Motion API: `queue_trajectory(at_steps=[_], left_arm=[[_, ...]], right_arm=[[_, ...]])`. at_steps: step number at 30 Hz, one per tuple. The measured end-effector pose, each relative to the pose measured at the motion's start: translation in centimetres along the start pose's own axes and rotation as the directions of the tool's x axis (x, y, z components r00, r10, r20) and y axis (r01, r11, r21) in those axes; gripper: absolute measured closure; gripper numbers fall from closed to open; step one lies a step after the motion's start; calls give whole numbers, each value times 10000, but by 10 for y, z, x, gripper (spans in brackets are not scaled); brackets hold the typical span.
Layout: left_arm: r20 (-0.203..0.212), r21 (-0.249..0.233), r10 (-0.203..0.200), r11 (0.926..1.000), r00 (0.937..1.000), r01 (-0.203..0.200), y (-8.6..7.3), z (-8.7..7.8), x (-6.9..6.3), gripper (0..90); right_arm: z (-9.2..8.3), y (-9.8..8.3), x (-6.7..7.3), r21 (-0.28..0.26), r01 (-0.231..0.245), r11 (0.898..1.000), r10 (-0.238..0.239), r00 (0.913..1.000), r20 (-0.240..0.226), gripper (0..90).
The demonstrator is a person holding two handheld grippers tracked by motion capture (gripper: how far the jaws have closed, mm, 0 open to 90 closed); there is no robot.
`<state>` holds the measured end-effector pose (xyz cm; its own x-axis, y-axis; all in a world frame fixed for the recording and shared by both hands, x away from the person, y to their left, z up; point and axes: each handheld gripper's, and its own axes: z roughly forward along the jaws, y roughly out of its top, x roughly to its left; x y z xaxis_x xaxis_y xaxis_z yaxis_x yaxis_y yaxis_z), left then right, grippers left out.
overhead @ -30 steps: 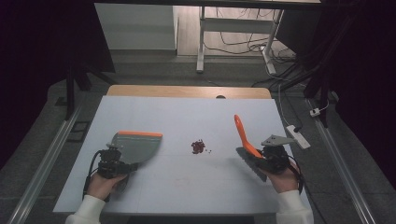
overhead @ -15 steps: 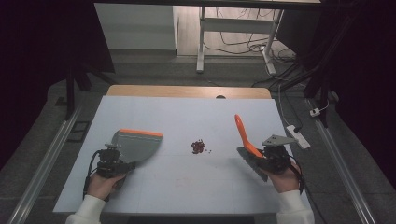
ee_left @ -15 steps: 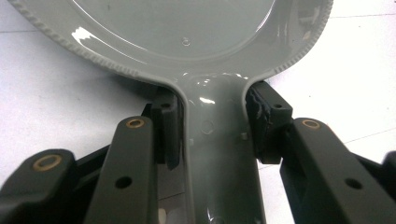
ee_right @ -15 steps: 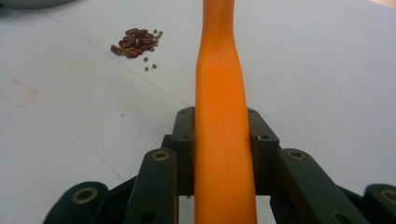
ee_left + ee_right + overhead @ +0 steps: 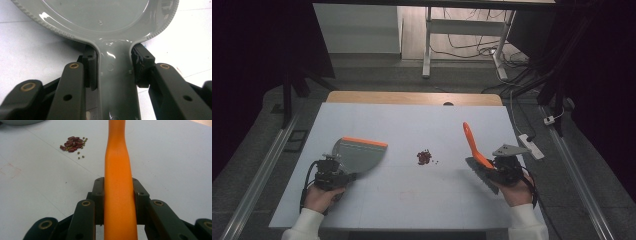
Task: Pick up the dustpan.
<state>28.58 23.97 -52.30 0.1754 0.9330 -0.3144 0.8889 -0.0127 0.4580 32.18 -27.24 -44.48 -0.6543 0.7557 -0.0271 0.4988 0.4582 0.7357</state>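
Left gripper (image 5: 332,172): jaws just closed on dustpan (image 5: 358,153) handle.
Right gripper (image 5: 507,167): clamps brush (image 5: 477,157) handle.
Beans (image 5: 424,157): mid-desk (image 5: 412,195), between both.
Risk: hard sweep — beans roll off.

This looks like a lab or recording room rather than a home: a plain white table (image 5: 377,120) stands on grey carpet amid darkness, with metal floor rails (image 5: 262,170) at both sides, loose cables (image 5: 472,47) at upper centre and a power strip (image 5: 531,145) at right.
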Motion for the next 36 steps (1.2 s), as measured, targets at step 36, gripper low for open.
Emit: queue_trajectory(at_steps=[36], left_arm=[[1494, -1644, 1492, 9785, 9775, -1242, 16, -14, -1, 612]], right_arm=[[8, 19, 9, -298, 321, 9990, -317, 9994, 143, 700]])
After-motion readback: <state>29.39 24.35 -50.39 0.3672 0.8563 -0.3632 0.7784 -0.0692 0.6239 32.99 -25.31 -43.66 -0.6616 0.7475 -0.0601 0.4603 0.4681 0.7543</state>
